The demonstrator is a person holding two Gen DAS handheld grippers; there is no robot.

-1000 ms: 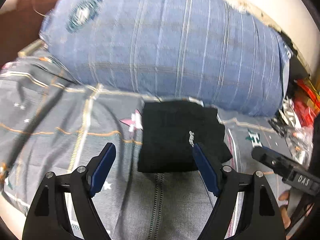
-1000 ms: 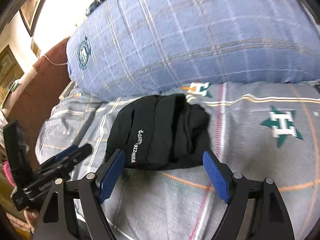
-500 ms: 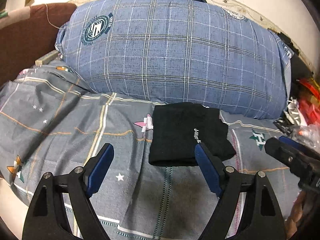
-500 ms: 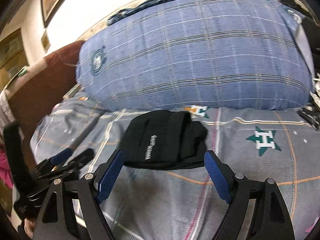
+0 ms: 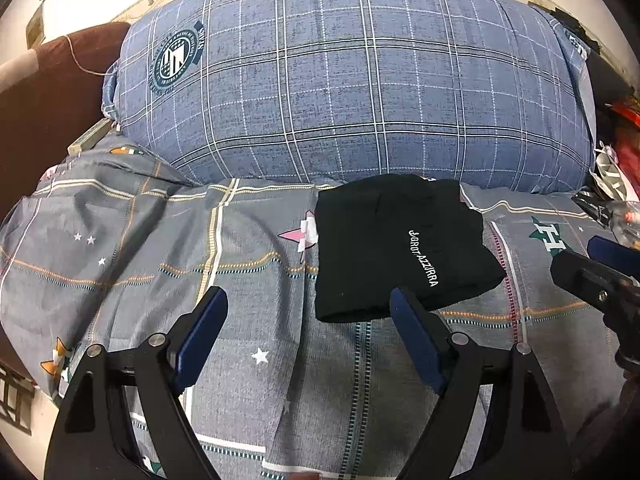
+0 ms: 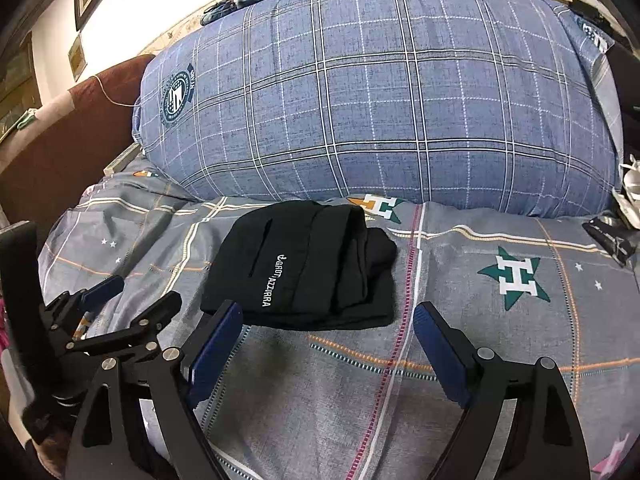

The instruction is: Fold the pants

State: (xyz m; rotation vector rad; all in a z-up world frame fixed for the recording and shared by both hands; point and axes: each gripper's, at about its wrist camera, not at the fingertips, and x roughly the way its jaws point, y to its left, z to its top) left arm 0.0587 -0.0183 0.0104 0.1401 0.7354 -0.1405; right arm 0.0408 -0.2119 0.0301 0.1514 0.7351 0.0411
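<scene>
Black pants [image 5: 396,244] lie folded into a compact stack with white lettering on the grey patterned bedsheet [image 5: 160,248], just in front of a big blue plaid pillow [image 5: 352,80]. They also show in the right wrist view [image 6: 308,264]. My left gripper [image 5: 306,320] is open and empty, hovering near the stack's front left. My right gripper [image 6: 328,332] is open and empty, just in front of the stack. Neither touches the pants. The left gripper also shows at the left of the right wrist view [image 6: 132,296].
A brown sofa arm or headboard [image 5: 44,112] stands at the left. Clutter with red packaging [image 5: 624,136] lies at the right edge of the bed. The grey sheet [image 6: 500,340] spreads to the right of the pants.
Both grippers have drawn back and risen from the folded pants, so the stack sits farther ahead of the fingers and more of the pillow shows. Both stayed open.
</scene>
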